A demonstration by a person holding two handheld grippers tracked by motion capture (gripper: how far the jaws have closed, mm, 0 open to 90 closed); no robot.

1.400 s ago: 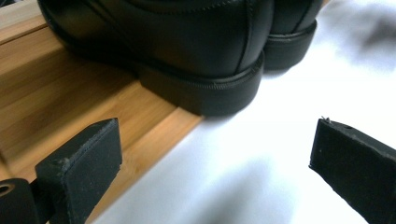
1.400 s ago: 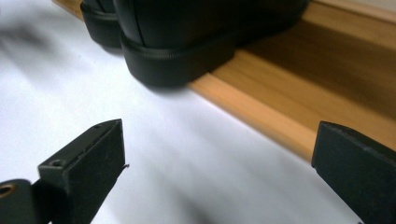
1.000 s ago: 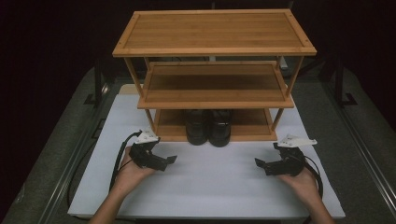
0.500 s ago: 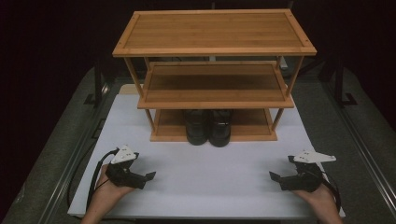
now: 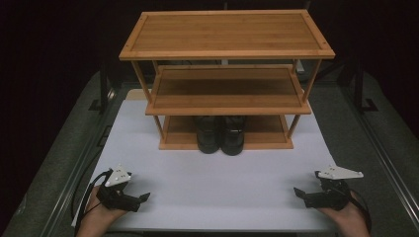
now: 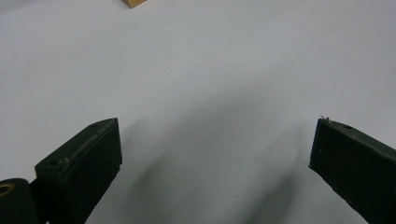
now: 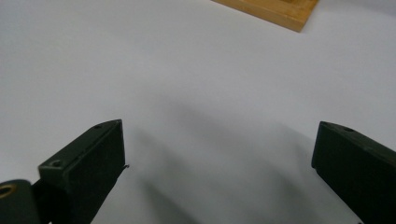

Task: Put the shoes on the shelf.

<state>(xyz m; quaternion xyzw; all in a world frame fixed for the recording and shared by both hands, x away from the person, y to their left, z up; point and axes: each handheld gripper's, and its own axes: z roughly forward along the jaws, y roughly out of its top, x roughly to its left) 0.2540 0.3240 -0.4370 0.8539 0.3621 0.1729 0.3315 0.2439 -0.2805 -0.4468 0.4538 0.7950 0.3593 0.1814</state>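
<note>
A three-tier wooden shoe rack (image 5: 227, 79) stands at the back of the white table top (image 5: 217, 182). A pair of black shoes (image 5: 220, 134) sits side by side on its bottom shelf, toes toward me. My left gripper (image 5: 141, 201) rests low at the front left of the table, open and empty; its jaws stand wide apart over bare white surface in the left gripper view (image 6: 215, 154). My right gripper (image 5: 299, 195) rests at the front right, also open with nothing between its fingers (image 7: 217, 154).
The rack's bottom shelf edge (image 7: 271, 11) shows at the top of the right gripper view, and a rack corner (image 6: 135, 3) in the left gripper view. Grey metal side rails (image 5: 74, 168) flank the white top.
Both hands have drawn back from near the rack toward the table's front edge and spread outward, left gripper going left, right gripper going right. Both stayed open.
</note>
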